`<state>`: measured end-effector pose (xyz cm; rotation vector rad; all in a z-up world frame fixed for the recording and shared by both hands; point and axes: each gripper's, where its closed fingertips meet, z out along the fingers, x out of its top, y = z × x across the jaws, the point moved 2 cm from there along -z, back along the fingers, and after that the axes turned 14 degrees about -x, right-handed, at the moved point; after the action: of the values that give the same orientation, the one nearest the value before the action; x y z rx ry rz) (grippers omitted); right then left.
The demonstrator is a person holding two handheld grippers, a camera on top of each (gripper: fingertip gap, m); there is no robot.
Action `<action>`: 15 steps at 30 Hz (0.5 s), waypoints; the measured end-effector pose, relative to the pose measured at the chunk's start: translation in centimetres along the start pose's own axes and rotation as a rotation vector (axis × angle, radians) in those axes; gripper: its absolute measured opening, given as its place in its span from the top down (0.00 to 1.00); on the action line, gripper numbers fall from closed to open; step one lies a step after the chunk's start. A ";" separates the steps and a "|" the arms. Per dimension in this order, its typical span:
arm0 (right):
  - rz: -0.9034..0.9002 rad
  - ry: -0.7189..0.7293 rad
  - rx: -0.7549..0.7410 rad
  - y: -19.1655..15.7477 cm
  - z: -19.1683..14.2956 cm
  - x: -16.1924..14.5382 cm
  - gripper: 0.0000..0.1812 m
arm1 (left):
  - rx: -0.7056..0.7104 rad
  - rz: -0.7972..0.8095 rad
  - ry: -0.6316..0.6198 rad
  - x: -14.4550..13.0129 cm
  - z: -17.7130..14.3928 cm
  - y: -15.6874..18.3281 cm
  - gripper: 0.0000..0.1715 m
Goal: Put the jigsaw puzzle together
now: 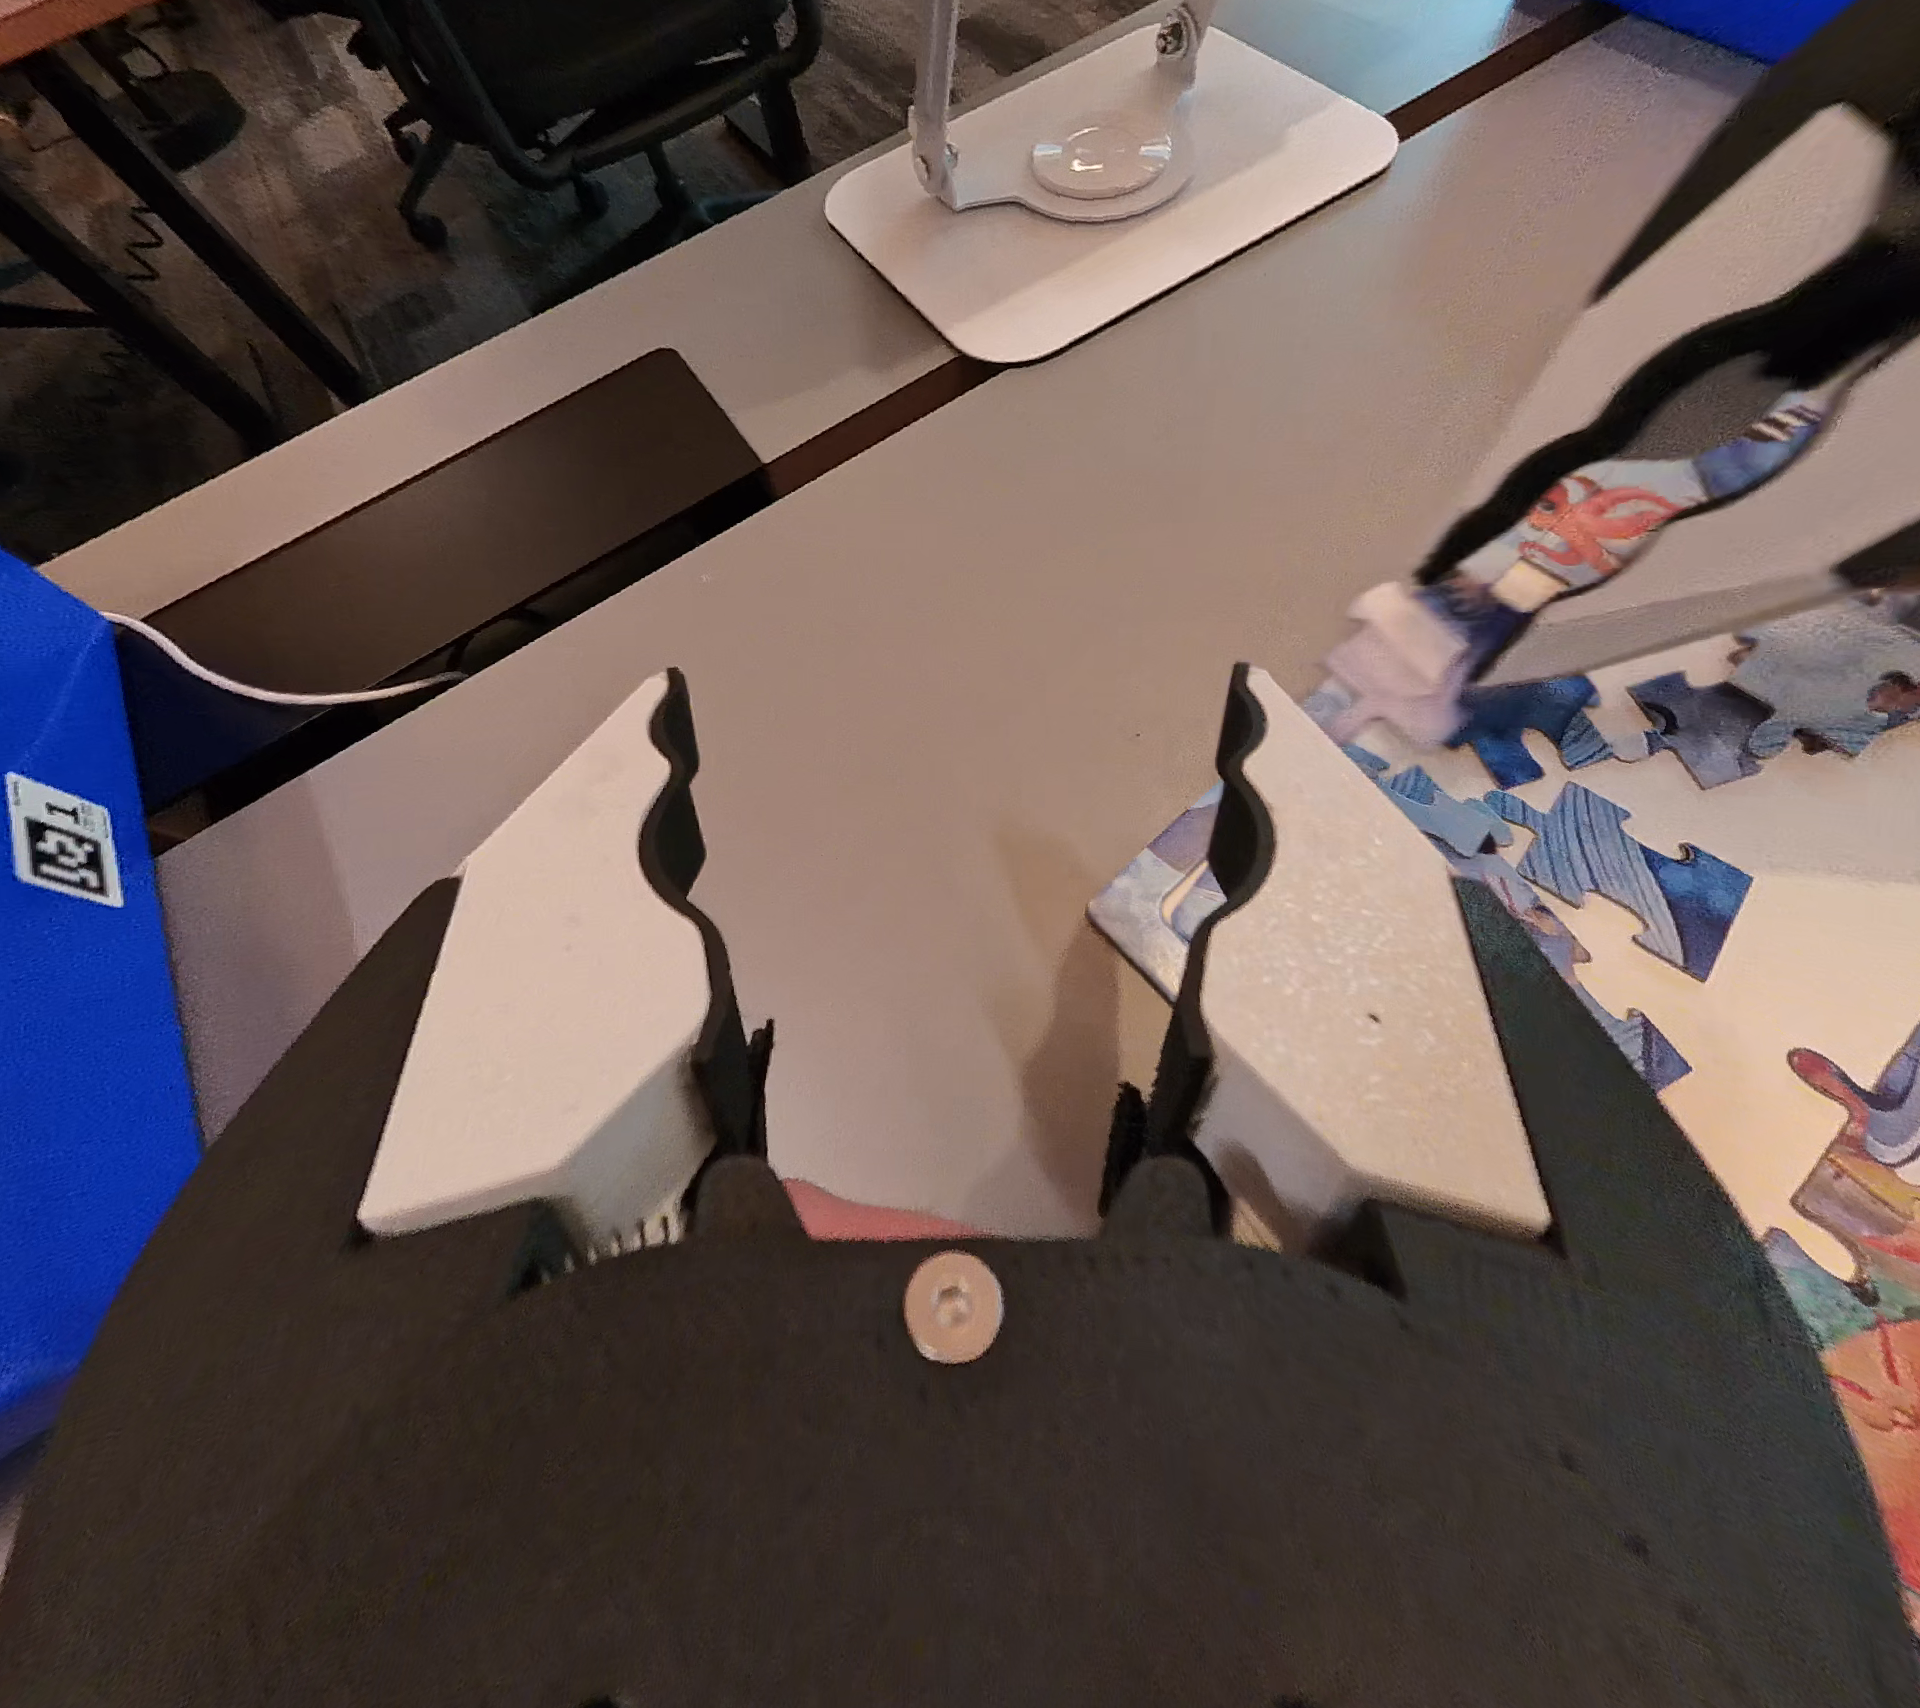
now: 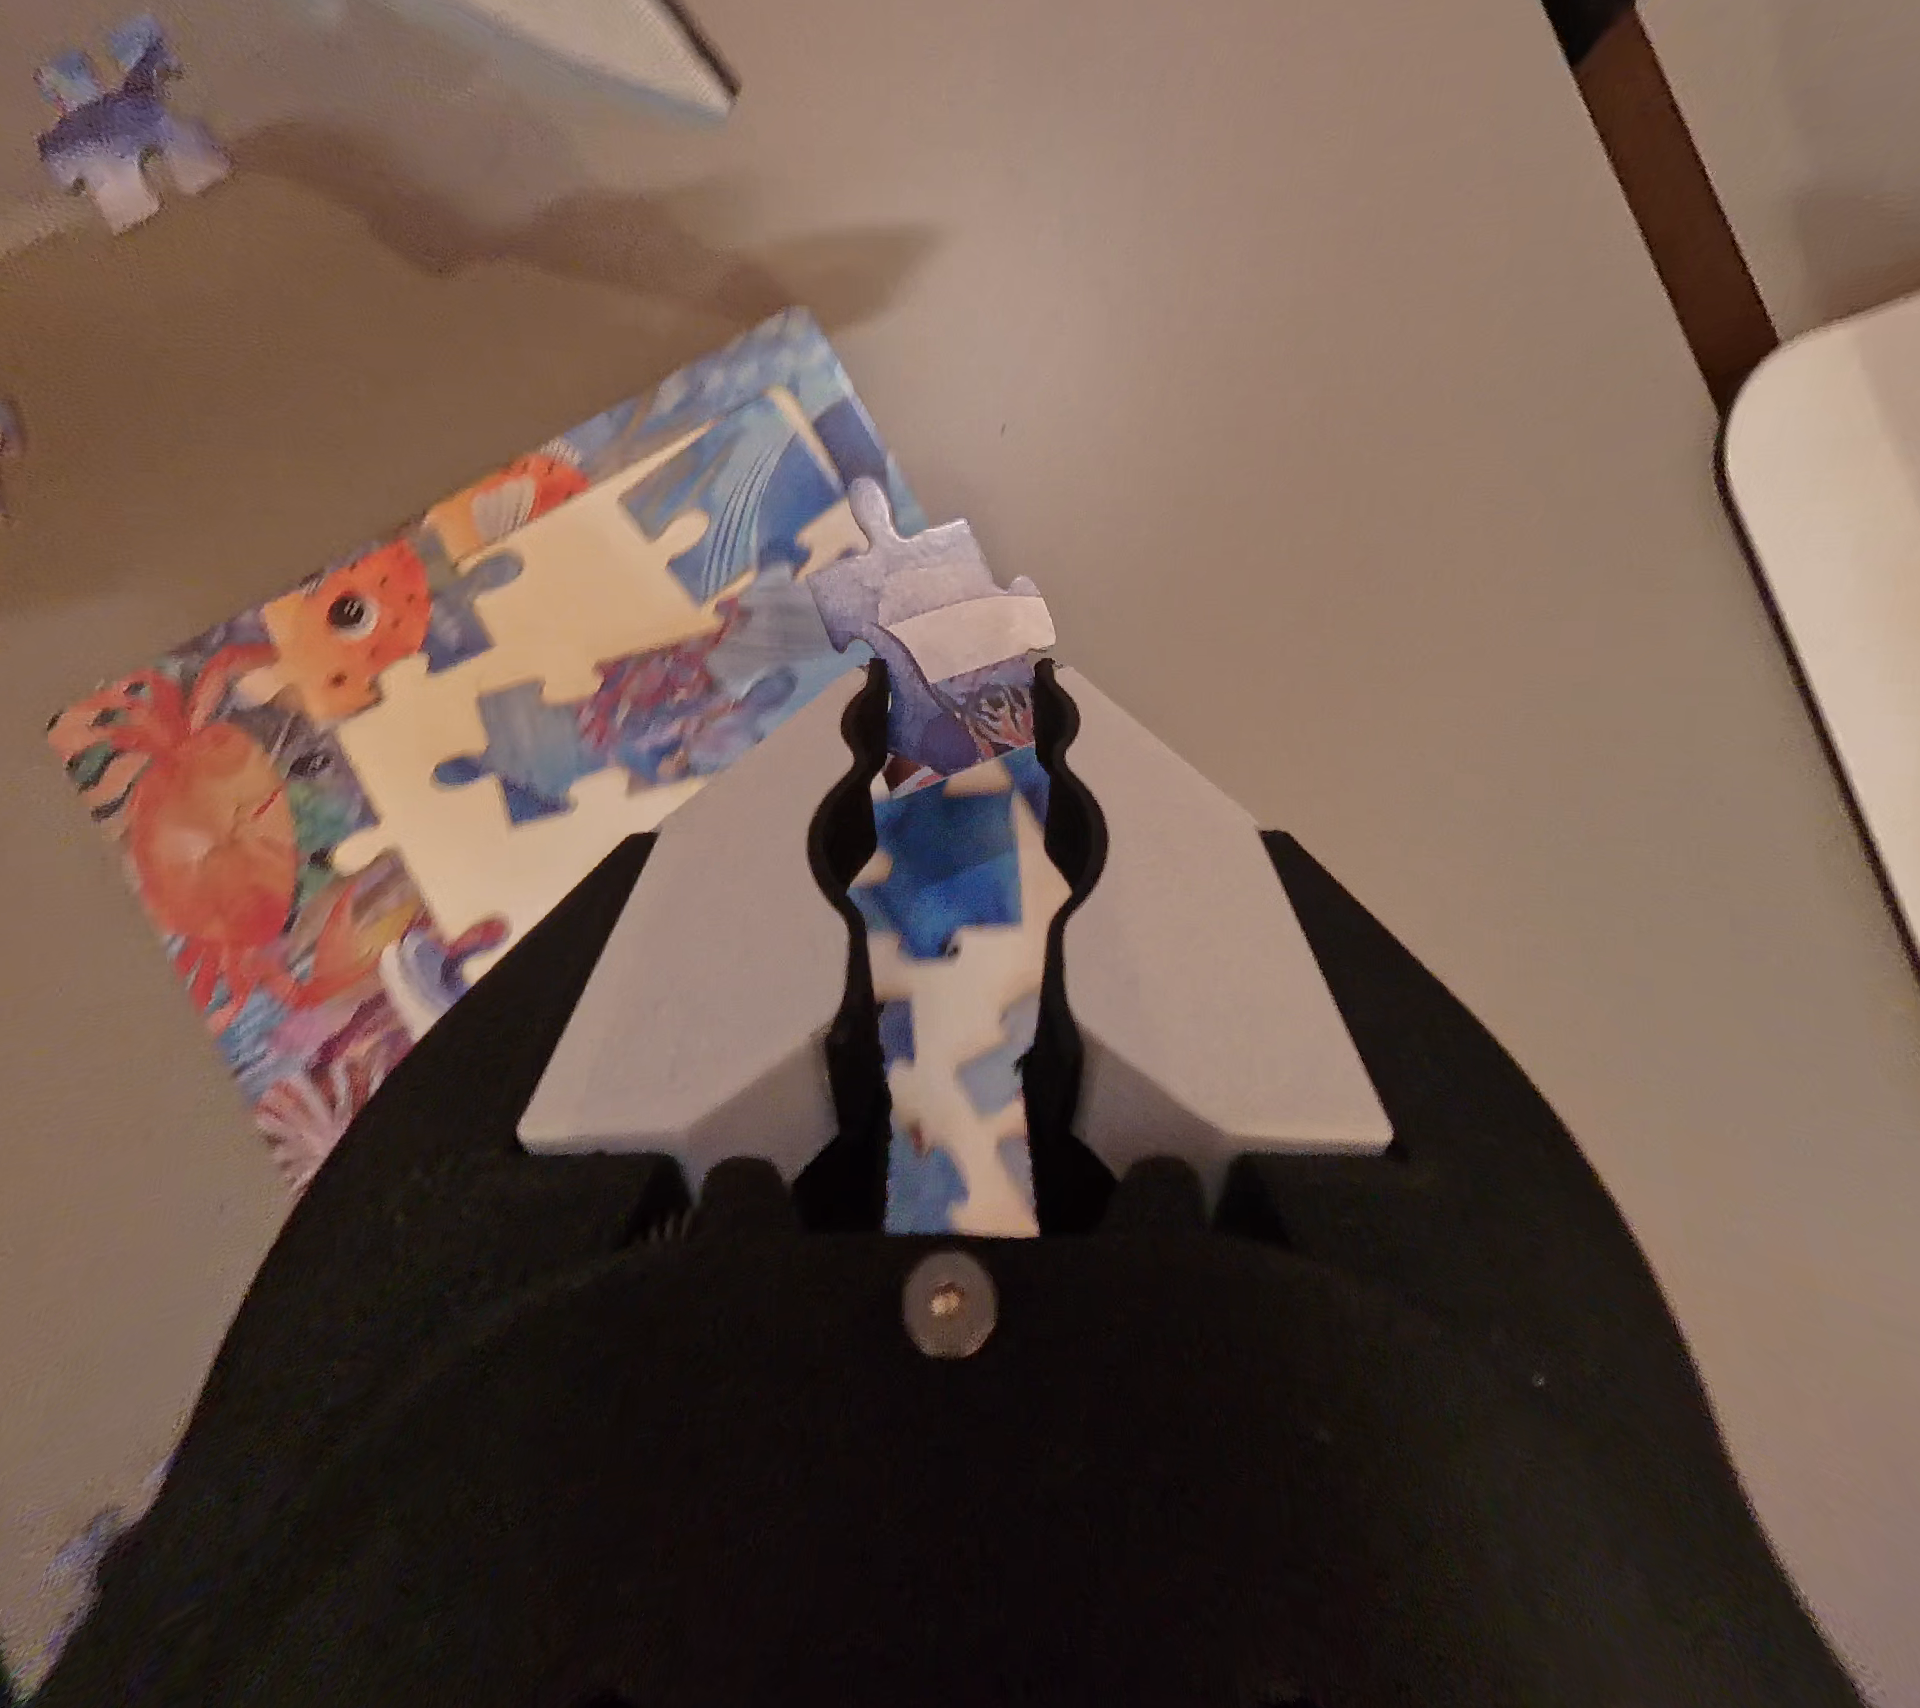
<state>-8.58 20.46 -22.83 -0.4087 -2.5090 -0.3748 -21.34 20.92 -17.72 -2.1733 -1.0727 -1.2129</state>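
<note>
The pale blue cardboard jigsaw piece (image 2: 935, 609) sits pinched between the tips of the right gripper (image 2: 961, 671), and it hangs just above the far corner of the colourful rectangular puzzle board with sea animals (image 2: 343, 723), which lies flat on the light grey table (image 2: 1247, 308) under and to the left of this tool. The left gripper (image 1: 956, 692) has its white fingers with black wavy pads spread wide and holds nothing, with the board's corner just beside its right finger. Some loose blue pieces (image 1: 1621, 869) lie to its right, and a white flat lamp base (image 1: 1112, 214) stands well ahead of it.
</note>
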 end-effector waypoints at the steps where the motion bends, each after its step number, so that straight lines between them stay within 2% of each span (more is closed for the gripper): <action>1: 0.003 -0.015 -0.010 -0.3 -1.3 -1.1 0.86 | -0.010 0.004 -0.007 0.0 0.2 0.2 0.42; 4: 0.055 -0.040 -0.005 -2.0 -4.7 -4.3 0.85 | -0.073 0.017 -0.034 -0.3 0.8 1.6 0.42; 7: 0.104 -0.085 0.016 -4.4 -6.5 -7.9 0.86 | -0.141 0.056 -0.063 -0.3 1.5 3.5 0.41; 10: 0.156 -0.121 0.042 -6.7 -7.2 -10.5 0.85 | -0.180 0.088 -0.067 0.2 2.2 5.1 0.41; 13: 0.170 -0.206 -0.030 -7.7 -6.9 -13.3 0.85 | -0.197 0.106 -0.081 0.2 2.5 5.7 0.41; 15: 0.190 -0.213 -0.071 -8.0 -6.7 -14.1 0.85 | -0.209 0.103 -0.082 0.1 2.4 5.9 0.41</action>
<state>2.91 7.92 -26.93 -0.7447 -2.6377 -0.3616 -15.31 19.00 -18.89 -2.4238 -0.8867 -1.2470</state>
